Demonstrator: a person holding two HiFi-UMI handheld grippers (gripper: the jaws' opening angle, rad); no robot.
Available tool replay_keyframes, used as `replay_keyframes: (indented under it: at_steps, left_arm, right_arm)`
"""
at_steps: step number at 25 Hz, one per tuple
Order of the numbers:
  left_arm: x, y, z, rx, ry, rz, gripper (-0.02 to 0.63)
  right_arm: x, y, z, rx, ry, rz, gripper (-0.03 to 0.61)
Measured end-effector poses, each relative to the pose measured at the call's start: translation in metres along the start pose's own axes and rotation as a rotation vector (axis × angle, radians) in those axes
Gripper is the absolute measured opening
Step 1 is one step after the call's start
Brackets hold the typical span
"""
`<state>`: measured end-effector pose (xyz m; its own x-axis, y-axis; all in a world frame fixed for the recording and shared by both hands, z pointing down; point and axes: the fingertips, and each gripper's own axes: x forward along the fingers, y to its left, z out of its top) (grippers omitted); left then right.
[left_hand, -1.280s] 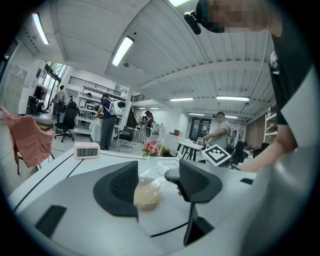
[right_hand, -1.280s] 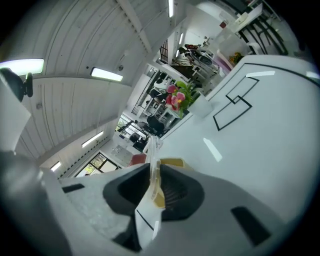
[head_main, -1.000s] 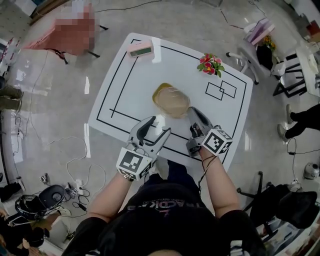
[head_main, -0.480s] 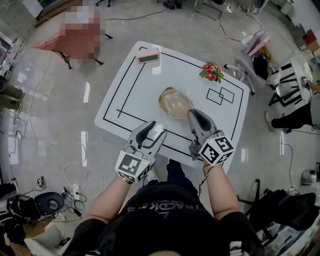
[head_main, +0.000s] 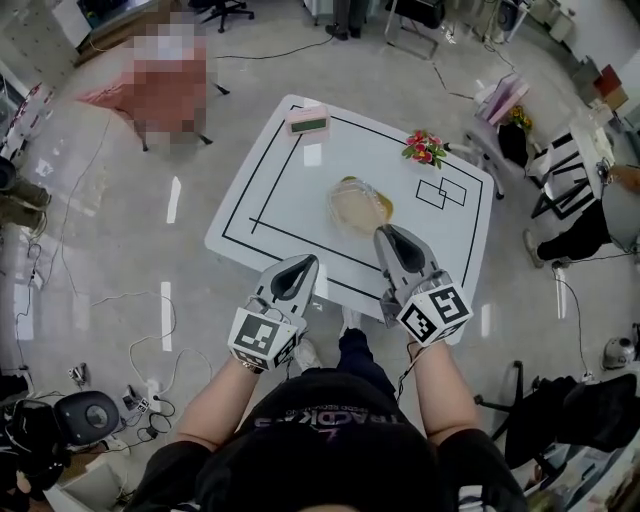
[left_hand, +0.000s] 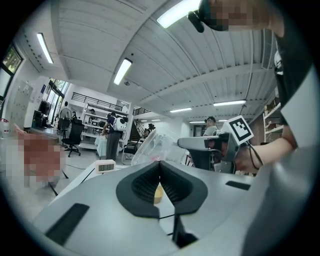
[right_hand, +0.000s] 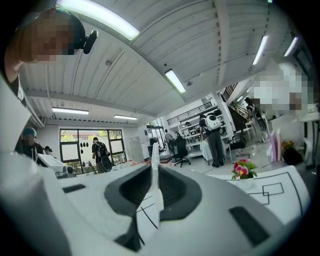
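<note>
The right gripper (right_hand: 154, 167) is closed on a thin edge of the clear bag (head_main: 360, 205), which has something yellow inside. The bag is at the middle of the white surface (head_main: 275, 185), inside the black lines. The left gripper (left_hand: 160, 164) is squeezed shut too, a little way from the bag, and a bit of yellow shows through the gap behind its jaws. Pink flowers (head_main: 424, 146) sit near the far right corner. A small clock (head_main: 306, 119) sits at the far edge.
</note>
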<state>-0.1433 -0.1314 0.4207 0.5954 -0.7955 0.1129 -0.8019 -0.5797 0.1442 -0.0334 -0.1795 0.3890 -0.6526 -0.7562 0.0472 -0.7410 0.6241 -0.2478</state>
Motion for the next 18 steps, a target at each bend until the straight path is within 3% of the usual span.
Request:
replay_keyframes:
  at_steps: [8, 18]
  left_arm:
    - [-0.023, -0.019, 0.002, 0.007, 0.003, -0.039, 0.005]
    - [-0.004, -0.086, 0.0, 0.015, 0.002, -0.085, 0.005]
  right_arm:
    - [-0.039, 0.03, 0.008, -0.051, -0.024, -0.046, 0.041]
    - [-0.108, 0.014, 0.025, -0.098, -0.052, -0.082, 0.041]
